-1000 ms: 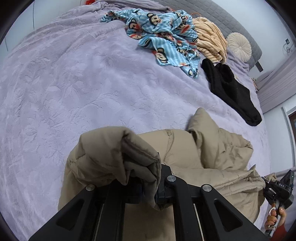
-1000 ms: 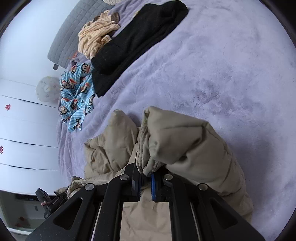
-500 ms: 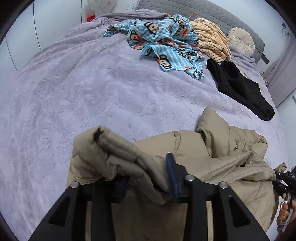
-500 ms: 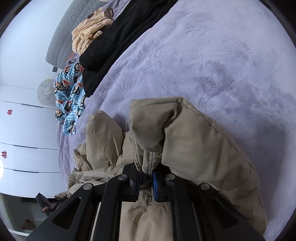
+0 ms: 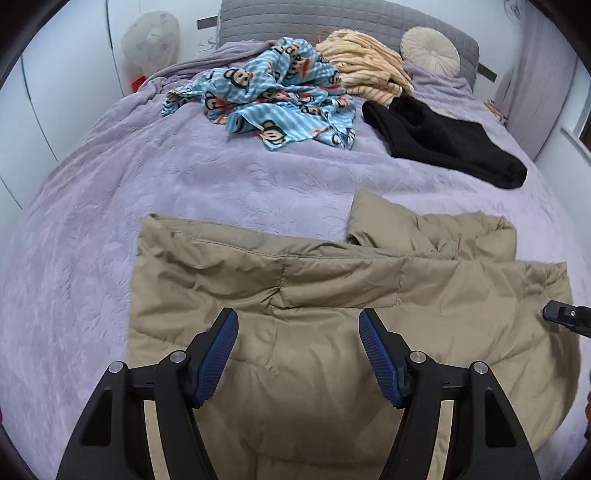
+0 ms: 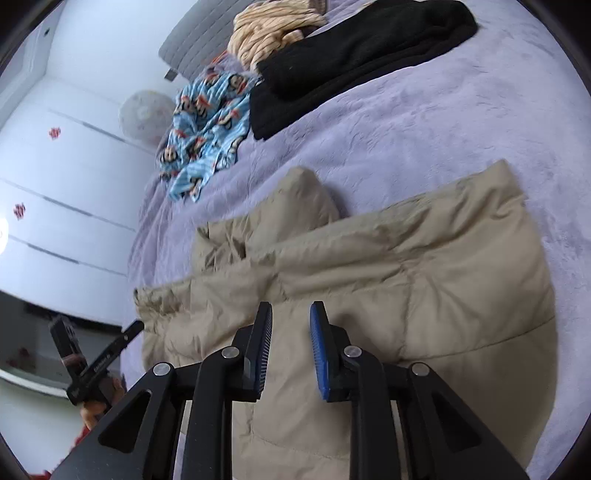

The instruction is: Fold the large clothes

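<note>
A tan puffer jacket point(image 5: 332, 295) lies folded over on the lilac bed cover point(image 5: 147, 177), with a sleeve bunched at its far right. It also fills the lower right wrist view point(image 6: 424, 288). My left gripper point(image 5: 297, 325) is wide open and empty just above the jacket's near part. My right gripper point(image 6: 291, 314) is open by a narrow gap and empty above the jacket. The right gripper's tip point(image 5: 557, 314) shows at the jacket's right edge in the left wrist view. The left gripper point(image 6: 107, 354) shows at the left in the right wrist view.
A blue monkey-print garment point(image 5: 280, 99), a peach striped garment point(image 5: 369, 66) and a black garment point(image 5: 443, 136) lie at the far end of the bed. A round cushion point(image 5: 430, 51) leans on the grey headboard point(image 5: 332, 18). White wardrobe doors point(image 6: 55, 177) stand left.
Both grippers have let go of the jacket folds they held and opened. The jacket has dropped flat on the bed. Both grippers have pulled back above it.
</note>
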The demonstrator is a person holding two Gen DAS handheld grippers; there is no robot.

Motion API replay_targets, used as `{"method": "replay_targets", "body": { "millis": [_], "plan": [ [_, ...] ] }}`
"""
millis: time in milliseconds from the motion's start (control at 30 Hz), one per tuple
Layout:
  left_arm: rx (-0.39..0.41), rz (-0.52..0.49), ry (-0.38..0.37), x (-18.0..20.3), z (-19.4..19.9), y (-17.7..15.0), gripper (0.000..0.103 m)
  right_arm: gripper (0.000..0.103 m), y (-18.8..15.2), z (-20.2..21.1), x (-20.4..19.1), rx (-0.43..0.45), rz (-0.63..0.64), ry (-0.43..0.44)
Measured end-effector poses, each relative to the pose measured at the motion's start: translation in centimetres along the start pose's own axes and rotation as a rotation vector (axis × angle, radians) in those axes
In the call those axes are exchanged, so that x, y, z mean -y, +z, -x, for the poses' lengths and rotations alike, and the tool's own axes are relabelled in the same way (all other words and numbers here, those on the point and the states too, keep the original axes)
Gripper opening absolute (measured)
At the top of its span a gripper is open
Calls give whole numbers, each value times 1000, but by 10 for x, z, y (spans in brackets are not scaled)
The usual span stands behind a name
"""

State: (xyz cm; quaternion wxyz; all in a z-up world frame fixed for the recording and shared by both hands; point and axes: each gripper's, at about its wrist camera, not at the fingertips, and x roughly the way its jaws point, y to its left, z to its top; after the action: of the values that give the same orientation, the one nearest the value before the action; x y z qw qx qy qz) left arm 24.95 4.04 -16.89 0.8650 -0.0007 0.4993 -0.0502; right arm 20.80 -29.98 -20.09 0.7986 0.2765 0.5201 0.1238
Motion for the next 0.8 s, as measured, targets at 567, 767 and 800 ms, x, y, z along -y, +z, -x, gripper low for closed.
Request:
{"method": "replay_targets", "body": {
  "millis": [567,767,800],
  "plan": [
    [-52,75,29,-53,-91,29,70,1,26,-50,10,-23,82,-267],
    [-78,130,32,-78,-111,31,71,0,33,-7,92,33,-106,-364],
    [-81,145,34,-79,-116,32,71,0,33,-9,102,29,-141,-345]
  ]
}}
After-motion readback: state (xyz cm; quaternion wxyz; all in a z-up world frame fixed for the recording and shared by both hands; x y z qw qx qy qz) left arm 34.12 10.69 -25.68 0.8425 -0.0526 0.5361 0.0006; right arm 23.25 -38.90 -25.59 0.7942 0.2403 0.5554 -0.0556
